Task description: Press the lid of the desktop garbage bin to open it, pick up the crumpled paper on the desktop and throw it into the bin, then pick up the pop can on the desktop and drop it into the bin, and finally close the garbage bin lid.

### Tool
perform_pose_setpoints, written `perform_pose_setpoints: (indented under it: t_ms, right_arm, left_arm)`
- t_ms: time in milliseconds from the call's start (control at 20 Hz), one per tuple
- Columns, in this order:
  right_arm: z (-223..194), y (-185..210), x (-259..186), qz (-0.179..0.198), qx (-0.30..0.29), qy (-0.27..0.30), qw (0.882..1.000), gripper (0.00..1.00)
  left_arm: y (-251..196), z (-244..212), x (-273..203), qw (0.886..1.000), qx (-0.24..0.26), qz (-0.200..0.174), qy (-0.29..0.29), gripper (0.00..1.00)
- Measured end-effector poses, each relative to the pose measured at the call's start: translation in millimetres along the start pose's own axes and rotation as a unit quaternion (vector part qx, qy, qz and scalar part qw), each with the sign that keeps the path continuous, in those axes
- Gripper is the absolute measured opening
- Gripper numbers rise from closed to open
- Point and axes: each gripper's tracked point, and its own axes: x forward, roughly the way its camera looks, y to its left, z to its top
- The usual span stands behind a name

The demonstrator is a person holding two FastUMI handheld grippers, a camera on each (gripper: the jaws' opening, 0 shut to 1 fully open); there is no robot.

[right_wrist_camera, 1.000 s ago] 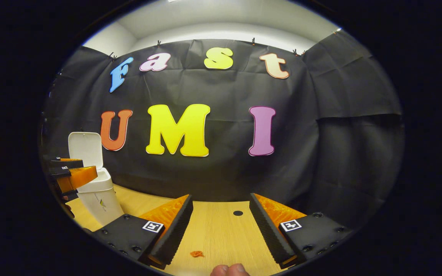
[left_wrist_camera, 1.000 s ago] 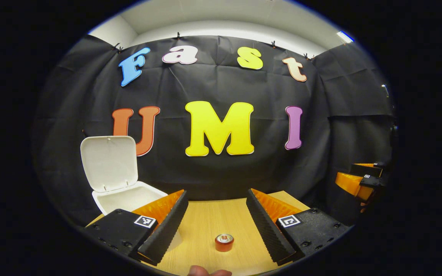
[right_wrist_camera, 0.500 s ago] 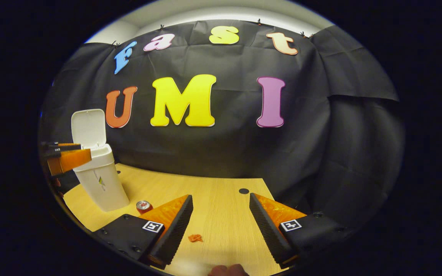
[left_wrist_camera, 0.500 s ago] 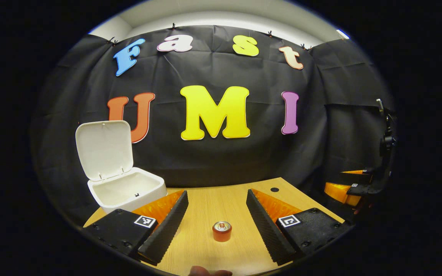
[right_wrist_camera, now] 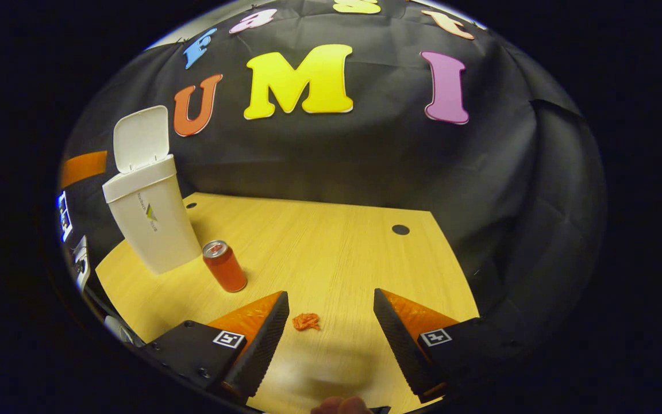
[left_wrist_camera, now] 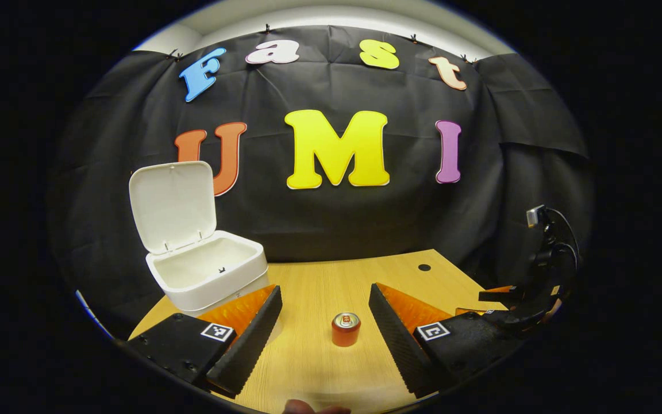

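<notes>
Bin (right_wrist_camera: 150,221) far left of right gripper view, lid (right_wrist_camera: 140,138) up: opening step done. Small logo on bin front, unreadable. Can (right_wrist_camera: 225,266) upright just right of bin, no legible brand. Right gripper (right_wrist_camera: 331,330) has tipped down since a second ago; paper (right_wrist_camera: 306,321) now lower centre between spread jaws, untouched, pickup likely next. Left gripper (left_wrist_camera: 325,322) jaws spread, empty, can (left_wrist_camera: 346,329) between them.

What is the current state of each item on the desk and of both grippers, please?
Bin: upright.
Lid: open, tipped back.
Can: upright on the desk beside the bin.
Crumpled paper: lying on the desk, not gripped.
Left gripper: open, holding nothing.
Right gripper: open, holding nothing.
</notes>
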Motion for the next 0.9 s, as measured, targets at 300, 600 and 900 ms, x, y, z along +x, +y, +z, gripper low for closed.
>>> perform_pose_setpoints:
  t_ms: [300, 600, 900]
  right_arm:
    - [-37, 17, 44, 0.029, -0.02, 0.058, 0.998, 0.95]
    - [-85, 34, 80, 0.055, -0.051, 0.131, 0.989, 0.95]
    - [-101, 38, 102, 0.056, -0.069, 0.161, 0.983, 0.95]
  left_arm:
    - [27, -9, -15, 0.999, -0.008, 0.046, 0.01, 0.99]
    - [49, -23, -32, 0.996, -0.013, 0.088, 0.029, 1.0]
    - [74, -33, -56, 0.99, -0.017, 0.134, 0.04, 0.99]
